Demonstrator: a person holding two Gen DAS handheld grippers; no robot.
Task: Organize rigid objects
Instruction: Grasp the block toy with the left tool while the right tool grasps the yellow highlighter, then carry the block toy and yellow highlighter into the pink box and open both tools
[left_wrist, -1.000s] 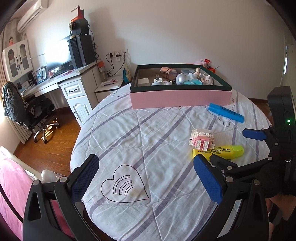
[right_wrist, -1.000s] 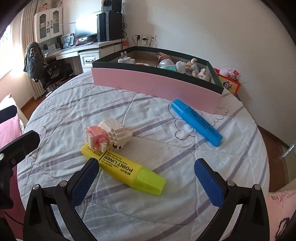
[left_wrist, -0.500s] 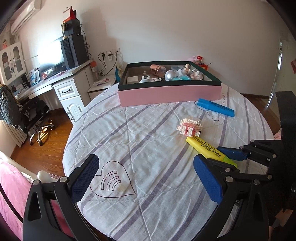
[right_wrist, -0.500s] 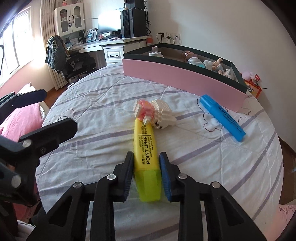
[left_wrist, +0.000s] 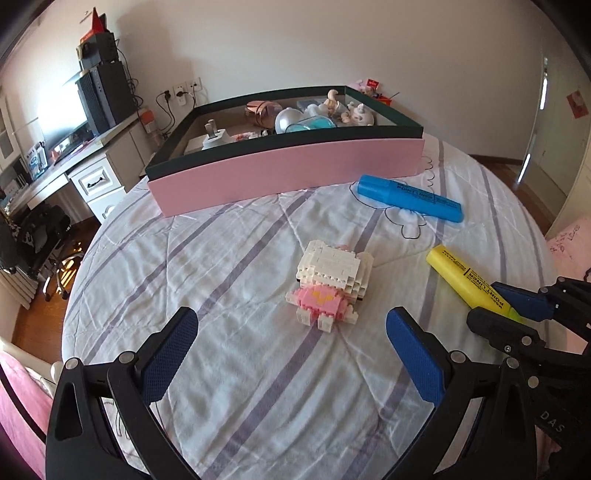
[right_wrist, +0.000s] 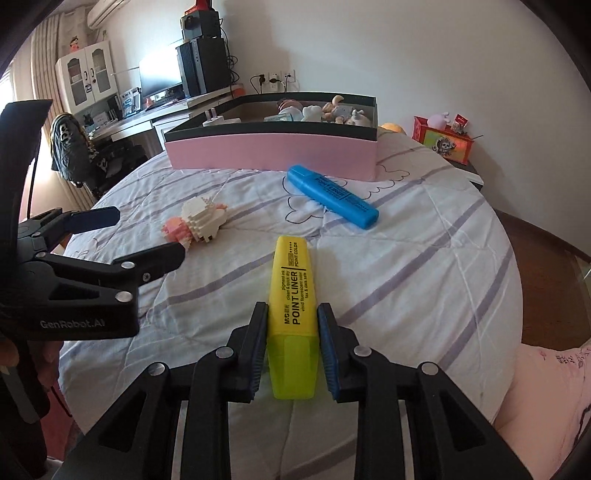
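Right wrist view: right gripper (right_wrist: 291, 334) clamped on the yellow highlighter (right_wrist: 293, 291) near its cap end, marker low over the quilted table (right_wrist: 424, 266). Left gripper (left_wrist: 291, 354) wide open and empty, brick figure (left_wrist: 330, 284) just ahead between its fingers. Pink box (left_wrist: 288, 170) already holding several trinkets; blue highlighter (left_wrist: 410, 197) lying just before it, so three pieces probably left.
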